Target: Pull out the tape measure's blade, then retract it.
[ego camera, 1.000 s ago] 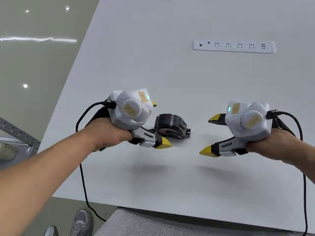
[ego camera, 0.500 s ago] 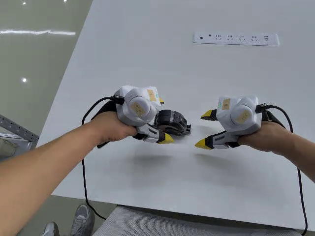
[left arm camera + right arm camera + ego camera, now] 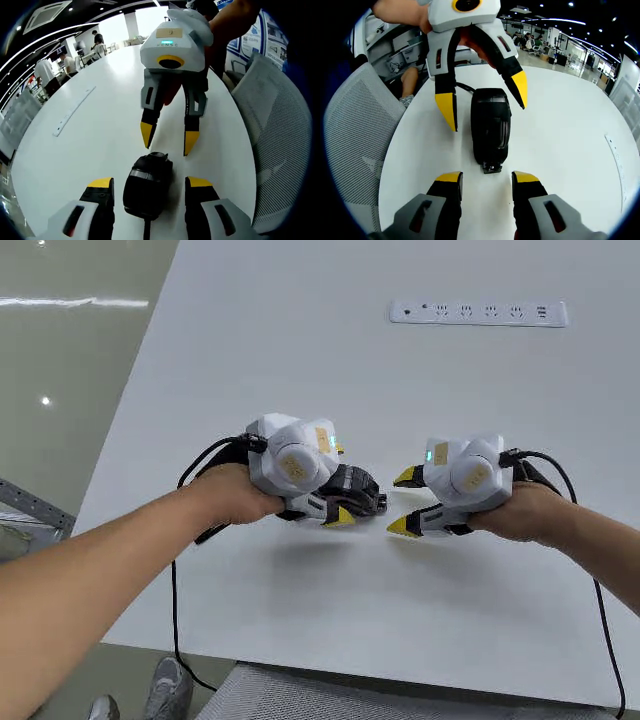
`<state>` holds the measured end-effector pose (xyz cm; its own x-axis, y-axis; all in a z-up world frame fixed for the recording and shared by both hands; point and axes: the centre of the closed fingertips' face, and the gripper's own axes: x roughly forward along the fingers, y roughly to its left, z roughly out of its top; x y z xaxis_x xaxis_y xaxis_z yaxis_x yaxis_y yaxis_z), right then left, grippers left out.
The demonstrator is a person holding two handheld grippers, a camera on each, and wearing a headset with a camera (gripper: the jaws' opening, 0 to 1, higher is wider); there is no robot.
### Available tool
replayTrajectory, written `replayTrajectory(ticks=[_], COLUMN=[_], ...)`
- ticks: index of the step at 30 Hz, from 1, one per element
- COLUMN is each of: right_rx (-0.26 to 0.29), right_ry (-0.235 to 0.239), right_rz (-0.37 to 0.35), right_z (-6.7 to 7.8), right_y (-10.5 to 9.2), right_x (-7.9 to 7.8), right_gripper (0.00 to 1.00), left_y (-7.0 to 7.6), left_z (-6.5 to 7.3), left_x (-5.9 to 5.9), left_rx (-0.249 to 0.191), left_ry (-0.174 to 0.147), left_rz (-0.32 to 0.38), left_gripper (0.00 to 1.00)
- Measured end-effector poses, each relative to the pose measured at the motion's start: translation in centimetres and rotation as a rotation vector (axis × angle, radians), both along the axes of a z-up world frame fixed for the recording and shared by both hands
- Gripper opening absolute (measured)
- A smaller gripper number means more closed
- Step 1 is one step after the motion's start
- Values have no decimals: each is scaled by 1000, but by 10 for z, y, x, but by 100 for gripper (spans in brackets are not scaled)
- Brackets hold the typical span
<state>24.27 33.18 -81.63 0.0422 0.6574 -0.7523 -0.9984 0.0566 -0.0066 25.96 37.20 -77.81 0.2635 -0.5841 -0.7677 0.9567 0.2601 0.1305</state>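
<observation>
While the tape measure [image 3: 352, 488] lies on the desk [image 3: 300, 360] between the spread jaws of our left hand-held gripper [image 3: 340, 483], its long axis points the blade tip [image 3: 491, 169] at our released right hand-held gripper [image 3: 401, 502], just beside.

We see the tape measure [image 3: 357, 489] on the table [image 3: 300, 350], between the jaws of the left gripper [image 3: 340, 485], the right gripper [image 3: 401, 502] opposite and the power strip [image 3: 478, 312] behind.
</observation>
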Motion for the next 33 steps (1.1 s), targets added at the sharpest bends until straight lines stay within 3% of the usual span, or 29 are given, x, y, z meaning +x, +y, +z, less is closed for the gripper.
replayTrajectory(ticks=[16, 33], right_rx=[2, 12], right_ry=[-3, 9], right_rz=[34, 19], right_z=[-4, -8], right_y=[10, 14], right_x=[1, 7], right_gripper=[27, 15], left_y=[-2, -3], left_z=[4, 3], left_x=[3, 1], left_rx=[8, 18], left_ry=[-28, -18], left_rz=[-24, -48], left_gripper=[37, 31])
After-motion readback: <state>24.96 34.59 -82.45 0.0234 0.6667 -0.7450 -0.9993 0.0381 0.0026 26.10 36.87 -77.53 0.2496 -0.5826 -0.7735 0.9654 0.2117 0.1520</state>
